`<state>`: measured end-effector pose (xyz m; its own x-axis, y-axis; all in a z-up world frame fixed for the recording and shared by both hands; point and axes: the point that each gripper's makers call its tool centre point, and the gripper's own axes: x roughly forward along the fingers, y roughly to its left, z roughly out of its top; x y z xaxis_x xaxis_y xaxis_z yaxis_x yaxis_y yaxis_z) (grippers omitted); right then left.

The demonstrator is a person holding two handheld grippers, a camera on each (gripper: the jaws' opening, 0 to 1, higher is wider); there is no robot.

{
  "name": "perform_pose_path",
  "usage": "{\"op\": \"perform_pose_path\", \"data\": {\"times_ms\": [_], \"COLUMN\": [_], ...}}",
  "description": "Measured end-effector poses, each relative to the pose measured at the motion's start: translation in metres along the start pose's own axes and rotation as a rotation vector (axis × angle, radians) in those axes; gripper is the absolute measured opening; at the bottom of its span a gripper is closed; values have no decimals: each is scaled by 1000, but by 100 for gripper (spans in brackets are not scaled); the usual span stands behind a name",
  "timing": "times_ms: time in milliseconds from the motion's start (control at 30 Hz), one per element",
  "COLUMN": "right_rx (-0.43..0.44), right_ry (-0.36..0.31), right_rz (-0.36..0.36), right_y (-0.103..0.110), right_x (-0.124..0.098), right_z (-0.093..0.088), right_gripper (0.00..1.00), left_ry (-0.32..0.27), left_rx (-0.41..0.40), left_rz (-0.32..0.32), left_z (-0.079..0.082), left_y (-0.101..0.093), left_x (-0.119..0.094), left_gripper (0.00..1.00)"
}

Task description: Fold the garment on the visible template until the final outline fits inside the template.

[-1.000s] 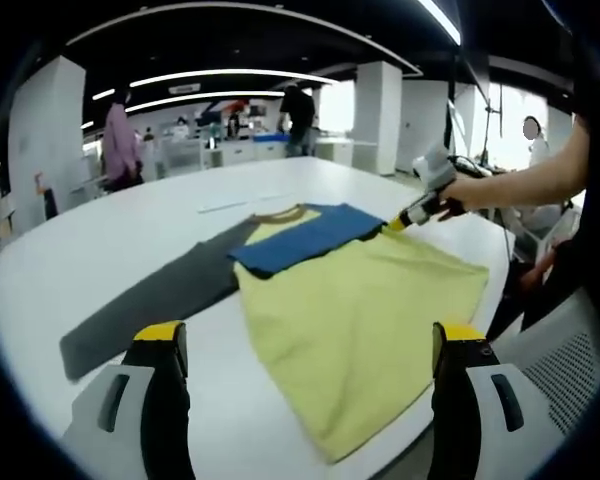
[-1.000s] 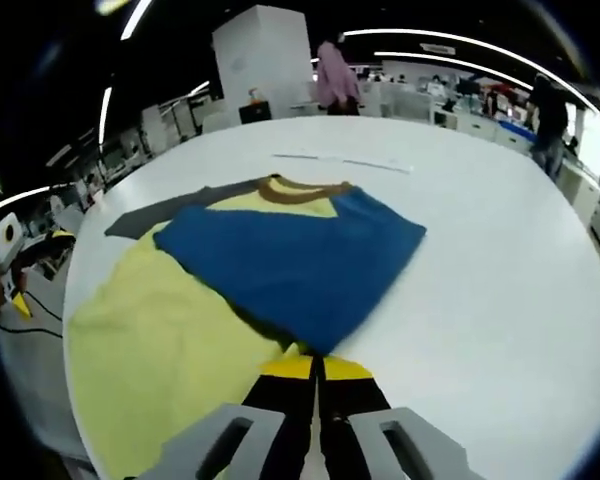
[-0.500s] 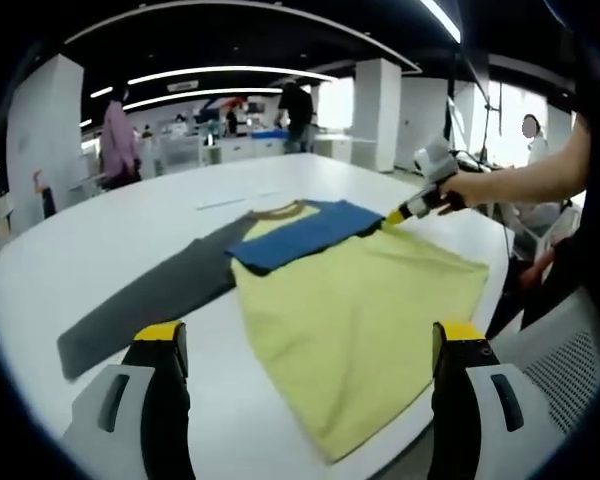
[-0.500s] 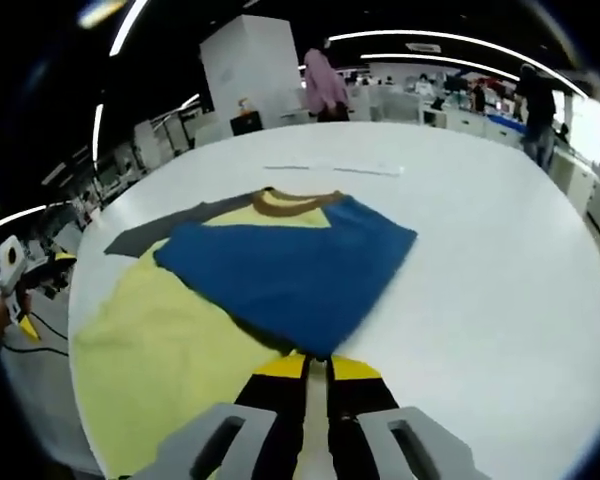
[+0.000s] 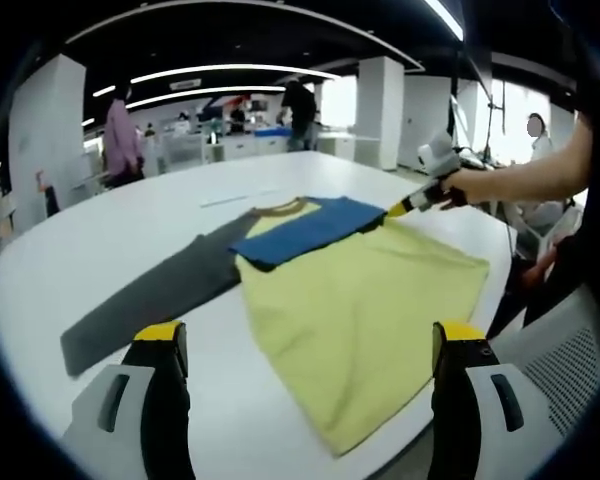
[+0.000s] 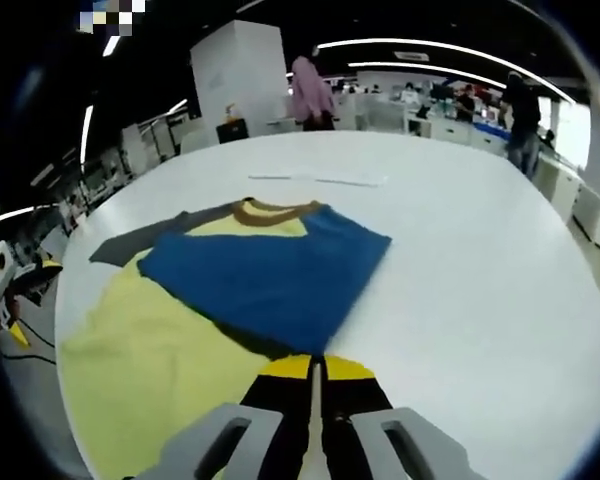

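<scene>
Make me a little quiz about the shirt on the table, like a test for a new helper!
1. True or false: the left hand-held gripper is open.
2. Which sleeve lies folded over the yellow shirt: A grey, B blue, C red?
3. Fill in: the right hand-held gripper is shut on the shirt's ____ edge.

Key: 1 true. 2 B. 3 yellow.

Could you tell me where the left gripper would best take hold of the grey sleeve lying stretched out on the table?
Probably at the grey sleeve's free cuff end, coming from the near table edge. It lies flat and straight away from the yellow body, so the cuff is its most exposed edge, and the open left gripper sits nearest it.
</scene>
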<state>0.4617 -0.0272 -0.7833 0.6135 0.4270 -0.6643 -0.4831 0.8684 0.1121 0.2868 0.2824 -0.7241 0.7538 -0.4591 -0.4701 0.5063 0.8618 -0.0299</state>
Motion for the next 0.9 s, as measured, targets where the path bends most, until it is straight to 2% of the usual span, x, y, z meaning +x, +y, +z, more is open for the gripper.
{"op": "perform_pose_path", "data": {"times_ms": [900], "right_rx": [-9], "right_ry": [51], "right_rz": [-56], "right_y": [-24], "right_x": [-11], "right_z": [-14], "right_gripper": [0], "left_ry": [-6], "left_rx": [10], "left_rz": [22], "left_z": [1], "left_y": [11], "left_x": [-1], "left_gripper": [99]}}
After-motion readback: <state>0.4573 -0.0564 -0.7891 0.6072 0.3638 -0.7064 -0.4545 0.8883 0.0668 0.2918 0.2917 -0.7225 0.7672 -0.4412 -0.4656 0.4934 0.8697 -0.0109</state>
